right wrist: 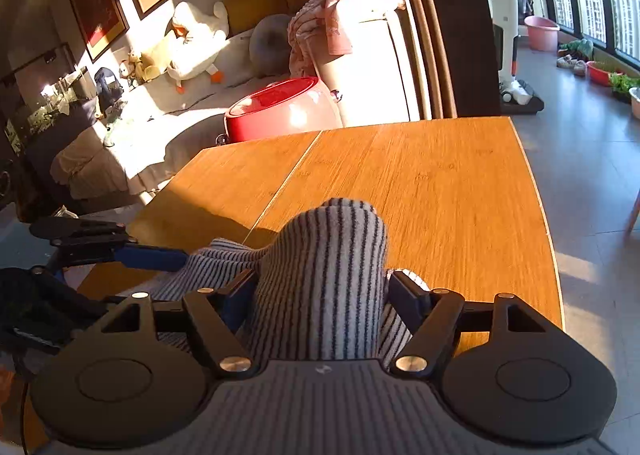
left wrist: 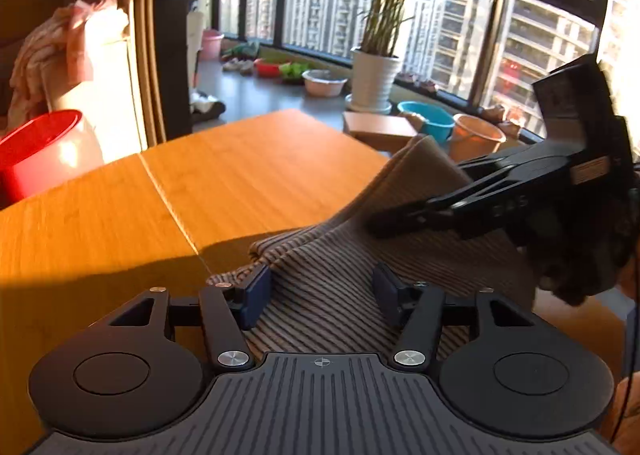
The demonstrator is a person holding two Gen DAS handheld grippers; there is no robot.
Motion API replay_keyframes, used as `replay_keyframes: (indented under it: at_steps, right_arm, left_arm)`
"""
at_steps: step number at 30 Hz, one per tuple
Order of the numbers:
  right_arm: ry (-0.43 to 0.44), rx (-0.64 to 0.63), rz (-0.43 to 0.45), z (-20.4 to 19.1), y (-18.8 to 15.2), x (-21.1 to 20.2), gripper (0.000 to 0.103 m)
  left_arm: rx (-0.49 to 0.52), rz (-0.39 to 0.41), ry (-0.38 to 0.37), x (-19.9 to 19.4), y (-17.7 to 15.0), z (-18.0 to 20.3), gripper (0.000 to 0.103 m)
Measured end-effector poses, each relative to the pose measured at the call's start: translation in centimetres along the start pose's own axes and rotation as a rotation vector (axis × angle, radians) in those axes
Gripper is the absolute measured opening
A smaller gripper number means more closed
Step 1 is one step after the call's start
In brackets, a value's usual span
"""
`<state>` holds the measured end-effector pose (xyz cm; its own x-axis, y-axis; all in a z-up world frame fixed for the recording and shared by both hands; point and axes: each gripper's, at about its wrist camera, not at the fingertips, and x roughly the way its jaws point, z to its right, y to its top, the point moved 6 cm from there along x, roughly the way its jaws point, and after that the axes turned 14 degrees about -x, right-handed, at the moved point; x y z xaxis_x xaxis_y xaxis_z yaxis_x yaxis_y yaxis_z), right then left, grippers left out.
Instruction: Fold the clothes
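Right wrist: right gripper (right wrist: 322,291) clamps bunched striped garment (right wrist: 328,255); left gripper (left wrist: 320,293) jaws apart over it. Folding barely begun.

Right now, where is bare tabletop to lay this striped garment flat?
Bare wood runs ahead of the striped garment to the table's far edge, both sides of the centre seam. The near-left corner is crowded: the left gripper and bunched cloth.

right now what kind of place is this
Most likely a home, a high-rise flat: a bed with a stuffed goose beside a sunlit window area with a potted plant and wash basins. The striped cloth lies on a wooden table.
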<state>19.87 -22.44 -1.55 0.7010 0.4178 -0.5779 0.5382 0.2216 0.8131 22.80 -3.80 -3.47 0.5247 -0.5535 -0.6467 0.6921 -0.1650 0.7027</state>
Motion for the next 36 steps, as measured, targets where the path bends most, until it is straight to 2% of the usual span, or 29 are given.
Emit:
replay_keyframes:
  at_steps: [1,3,4,5,6,8,10,12,13,15,17,19,21,22,23,25,26,29,31,33,34,36]
  right_arm:
    - [-0.042,-0.026,0.023,-0.2,0.4,-0.9,0.072]
    - [-0.168,-0.134,0.132,-1.3,1.5,-4.2,0.057]
    - [-0.219,-0.185,0.185,-1.9,2.1,-5.8,0.039]
    - [-0.204,-0.179,0.216,-2.3,2.7,-6.8,0.029]
    - [-0.187,-0.173,0.244,-2.7,3.2,-7.7,0.029]
    - [-0.125,-0.167,0.23,-3.4,3.4,-7.5,0.029]
    - [-0.134,-0.174,0.15,-3.4,2.4,-5.1,0.03]
    - [-0.17,-0.153,0.031,-2.4,0.2,-1.6,0.03]
    - [-0.18,-0.149,0.032,-2.1,-0.7,-0.7,0.03]
    - [-0.189,-0.149,0.062,-1.9,-1.0,-0.7,0.03]
    - [-0.192,-0.153,0.053,-2.2,-0.7,-1.1,0.031]
    - [-0.196,-0.168,0.043,-2.5,-0.7,-1.5,0.033]
    - [-0.181,-0.138,0.044,-2.6,-0.5,-2.7,0.034]
    - [-0.17,-0.119,0.048,-2.8,-0.4,-3.6,0.041]
    - [-0.149,-0.099,0.057,-3.1,-0.4,-4.7,0.053]
    - [-0.095,-0.058,0.07,-3.8,-0.6,-7.2,0.066]
    - [-0.06,-0.035,0.074,-4.2,-0.9,-8.6,0.067]
    - [0.146,0.127,0.036,-5.4,-3.6,-10.8,0.067]
    - [0.245,0.266,-0.03,-6.0,-6.1,-10.2,0.067]
    - [0.264,0.35,-0.07,-6.1,-7.8,-8.9,0.058]
    - [0.253,0.396,-0.077,-5.7,-8.4,-8.1,0.051]
    - [0.218,0.46,-0.073,-4.4,-8.5,-6.9,0.046]
  left_arm:
    - [-0.003,0.0,0.003,0.0,0.0,0.0,0.064]
    - [0.002,0.0,0.01,-0.1,-0.1,0.0,0.064]
    - [0.01,-0.002,0.014,-0.3,-0.2,-0.1,0.064]
    - [0.01,-0.004,0.013,-0.2,-0.2,-0.2,0.065]
    - [0.004,-0.005,0.011,-0.2,-0.1,-0.3,0.066]
    - [-0.008,-0.006,0.006,-0.1,0.1,-0.6,0.066]
    - [-0.01,-0.002,0.007,-0.4,0.0,-0.7,0.067]
    - [-0.011,0.003,0.009,-0.6,0.0,-0.7,0.067]
    - [-0.012,0.006,0.01,-0.7,0.0,-0.7,0.067]
    - [0.002,0.031,-0.003,-2.0,0.3,-0.5,0.064]
    - [0.037,0.075,-0.023,-3.3,1.0,0.0,0.065]
    - [0.061,0.117,-0.015,-3.7,2.1,0.5,0.069]
    - [0.09,0.112,0.018,-2.4,2.3,0.8,0.068]
    - [0.106,0.108,0.035,-1.7,2.4,0.9,0.067]
    - [0.125,0.089,0.057,-0.6,1.9,0.9,0.067]
    - [0.141,0.069,0.079,1.1,1.2,0.7,0.071]
    - [0.124,0.069,0.074,1.3,1.2,0.4,0.072]
    - [0.065,0.06,0.051,1.6,1.3,-0.2,0.073]
    - [0.04,0.052,0.043,1.6,1.4,-0.6,0.074]
    - [-0.002,0.039,0.036,1.5,1.2,-1.0,0.074]
    - [-0.024,0.033,0.033,1.4,1.2,-1.3,0.074]
    - [-0.074,0.019,0.036,1.1,0.9,-1.7,0.074]
